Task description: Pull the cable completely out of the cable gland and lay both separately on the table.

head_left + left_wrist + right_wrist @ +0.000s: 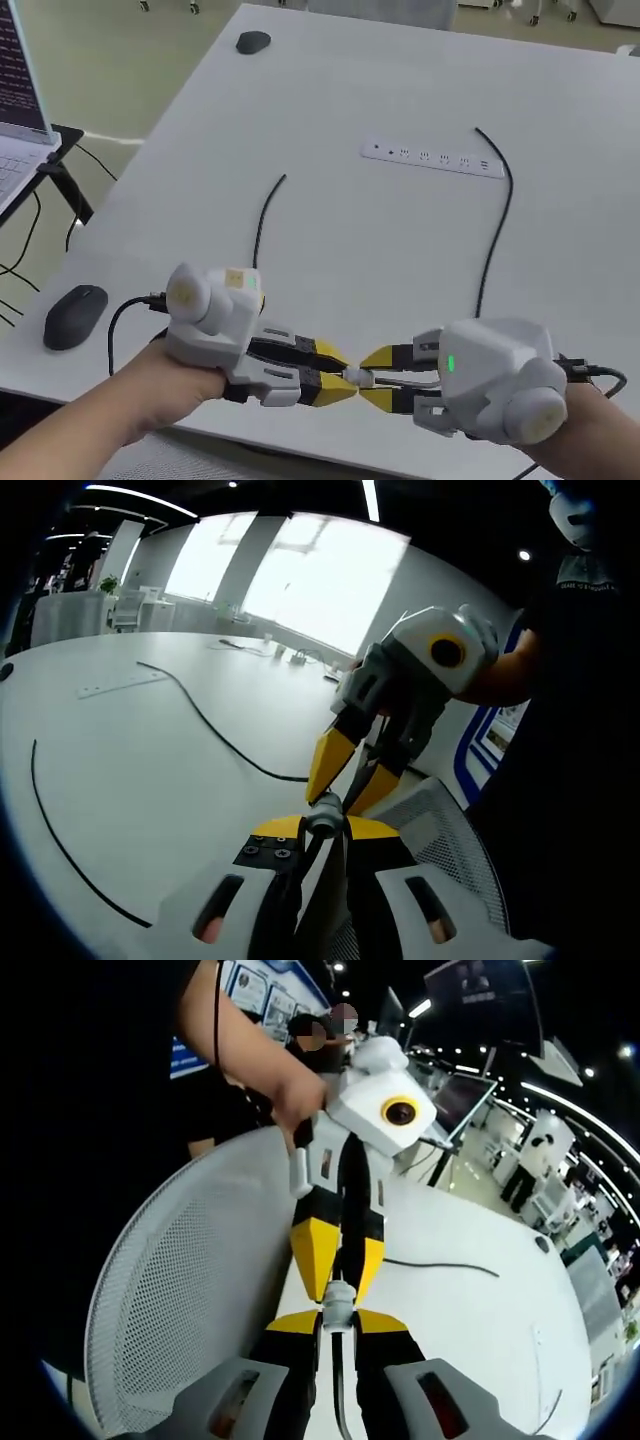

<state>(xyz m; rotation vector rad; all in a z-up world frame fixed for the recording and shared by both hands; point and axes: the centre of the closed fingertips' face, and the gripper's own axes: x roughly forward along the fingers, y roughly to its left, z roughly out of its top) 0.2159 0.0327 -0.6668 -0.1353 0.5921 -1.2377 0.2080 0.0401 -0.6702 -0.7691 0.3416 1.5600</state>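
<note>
A small pale cable gland hangs over the table's near edge, between two grippers that meet tip to tip. My left gripper comes in from the left and is shut on the gland. From the right, my right gripper closes on the other end. In the right gripper view the gland sits at my own yellow tips, and a thin dark cable runs back from it between the jaws. The left gripper faces it from above.
On the white table lie two loose black cables, a white power strip and two dark mice. A laptop stands at the left. A mesh chair back is close below the grippers.
</note>
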